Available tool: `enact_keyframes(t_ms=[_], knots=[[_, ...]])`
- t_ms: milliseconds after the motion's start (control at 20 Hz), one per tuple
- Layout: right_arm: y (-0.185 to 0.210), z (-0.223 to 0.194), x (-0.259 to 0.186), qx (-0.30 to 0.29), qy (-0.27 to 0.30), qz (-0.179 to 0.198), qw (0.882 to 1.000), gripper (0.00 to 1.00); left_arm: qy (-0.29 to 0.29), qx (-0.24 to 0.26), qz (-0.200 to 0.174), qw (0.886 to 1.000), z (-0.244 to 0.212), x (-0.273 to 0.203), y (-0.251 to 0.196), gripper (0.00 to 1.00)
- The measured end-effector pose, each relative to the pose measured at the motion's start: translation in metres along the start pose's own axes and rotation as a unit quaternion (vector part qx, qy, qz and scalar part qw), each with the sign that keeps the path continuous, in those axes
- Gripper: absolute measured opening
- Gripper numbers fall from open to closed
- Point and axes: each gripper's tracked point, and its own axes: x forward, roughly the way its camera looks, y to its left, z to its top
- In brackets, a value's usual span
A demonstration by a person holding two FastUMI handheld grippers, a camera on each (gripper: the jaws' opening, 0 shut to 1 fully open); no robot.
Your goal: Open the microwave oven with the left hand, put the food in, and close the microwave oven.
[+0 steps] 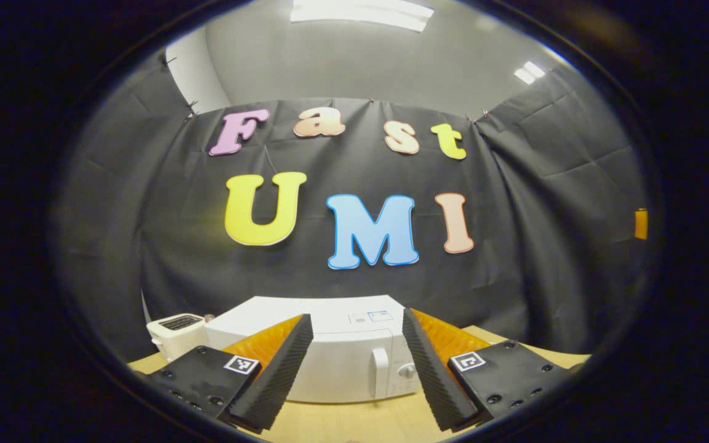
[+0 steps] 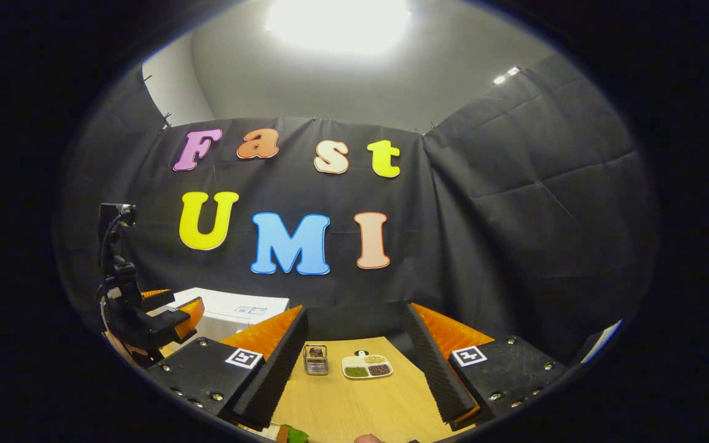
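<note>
The white microwave (image 1: 336, 354) stands shut on the wooden table, its vertical handle (image 1: 380, 372) and a knob (image 1: 408, 370) on the right side of its front. My left gripper (image 1: 357, 375) hovers open in front of it, the door showing between the fingers, apart from it. In the right gripper view the microwave (image 2: 234, 311) sits far left with the left gripper (image 2: 176, 306) before it. My right gripper (image 2: 357, 375) is open and holds nothing. Beyond it lie a small divided dish of food (image 2: 367, 365) and a small wire holder (image 2: 316, 359).
A white toaster-like box (image 1: 176, 331) stands left of the microwave. At the bottom edge of the right gripper view lies a green and brown item (image 2: 290, 434), partly cut off. Bare wooden tabletop (image 2: 354, 403) stretches between the right fingers. Black cloth walls close the booth.
</note>
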Motion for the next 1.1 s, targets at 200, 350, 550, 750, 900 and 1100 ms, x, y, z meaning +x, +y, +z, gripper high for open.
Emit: enact_keyframes(t_ms=[200,350,550,750,900,1100], knots=[[-0.006,-0.004,-0.005,-0.017,0.009,-0.038,0.999,0.96,0.027,0.001,-0.016,1.0,-0.045,0.036,-0.008,0.97],[-0.01,-0.011,-0.008,-0.027,0.022,-0.061,0.997,0.96,0.051,0.009,-0.029,0.998,-0.078,0.062,-0.016,0.97],[-0.012,-0.018,-0.013,-0.033,0.036,-0.083,0.995,0.96,0.091,0.008,-0.046,0.995,-0.123,0.082,-0.028,0.97],[-0.014,-0.019,-0.017,-0.038,0.044,-0.094,0.994,0.96,0.123,0.009,-0.05,0.991,-0.154,0.094,-0.034,0.97],[-0.019,-0.02,-0.022,-0.044,0.047,-0.1,0.993,0.96,0.134,0.018,-0.057,0.989,-0.169,0.101,-0.043,0.88],[-0.024,-0.024,-0.027,-0.048,0.055,-0.102,0.992,0.96,0.13,0.04,-0.051,0.989,-0.172,0.114,-0.047,0.55]])
